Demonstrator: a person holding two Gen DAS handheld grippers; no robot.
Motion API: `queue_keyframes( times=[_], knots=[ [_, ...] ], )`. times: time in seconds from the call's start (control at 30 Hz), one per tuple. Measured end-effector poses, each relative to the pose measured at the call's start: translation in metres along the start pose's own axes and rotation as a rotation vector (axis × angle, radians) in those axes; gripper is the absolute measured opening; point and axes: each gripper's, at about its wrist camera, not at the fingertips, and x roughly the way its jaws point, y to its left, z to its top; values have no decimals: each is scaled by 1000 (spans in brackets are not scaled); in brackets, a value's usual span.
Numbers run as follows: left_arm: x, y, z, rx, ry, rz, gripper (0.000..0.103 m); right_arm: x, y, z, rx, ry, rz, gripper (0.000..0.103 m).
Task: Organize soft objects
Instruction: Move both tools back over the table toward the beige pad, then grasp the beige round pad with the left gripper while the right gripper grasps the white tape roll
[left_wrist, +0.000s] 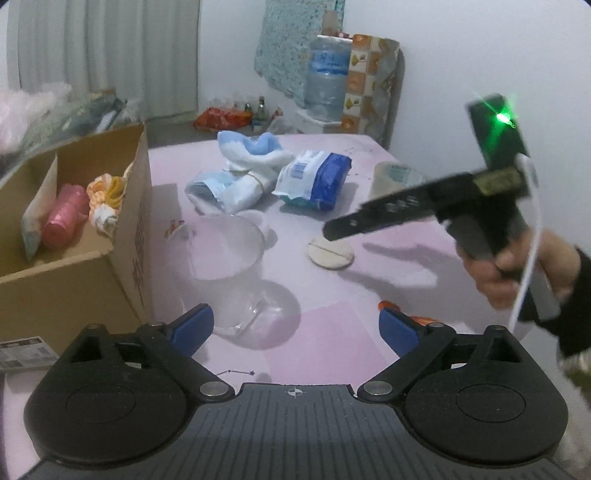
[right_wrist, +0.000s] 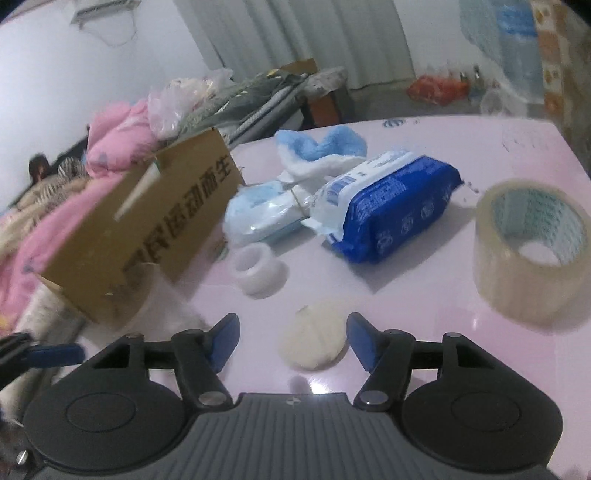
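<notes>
A: What did the left wrist view show?

B: The left tongs (left_wrist: 295, 325) stood wide and empty above the pink bench (left_wrist: 332, 332). A clear plastic pitcher (left_wrist: 225, 266) stood just ahead of them, beside the open cardboard box (left_wrist: 122, 258). Inside the box lay a pink roll of bags (left_wrist: 62, 214) and a knotted orange-and-white cloth (left_wrist: 105, 199).

A: And the right tongs?

B: The right tongs (right_wrist: 291, 339) were partly open, holding nothing; the round cream powder puff (right_wrist: 317, 336) lay flat on the bench just ahead of them, apparently untouched by either pad.

A: Where were the remaining soft things?

B: Mid-bench: a blue wet-wipes pack (right_wrist: 391, 206) touching a bundled pale-blue packet (right_wrist: 258, 214), with a blue-and-white towel (right_wrist: 317, 151) behind. A packing tape roll (right_wrist: 532, 254) stood to the right, a small white tape roll (right_wrist: 258, 269) near the box.
</notes>
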Motion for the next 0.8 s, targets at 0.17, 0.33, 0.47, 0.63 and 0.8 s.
queue_keyframes(
  times=[0.17,0.33,0.47,0.63,0.8],
  knots=[
    [3,-3,-10,-5,-28,-2,93,26,-8,2,-32,36,-38,39],
    [7,-4,-13,9,-29,-3,80,24,0,-7,-69,63,20,30],
    [8,-3,-13,9,-22,-42,73,17,12,-19,-110,95,65,30],
    [4,5,-17,-6,-28,-101,73,9,24,-31,-153,139,139,30],
    [6,11,-15,-1,-13,-120,73,8,34,-38,-173,175,205,30]
  ],
)
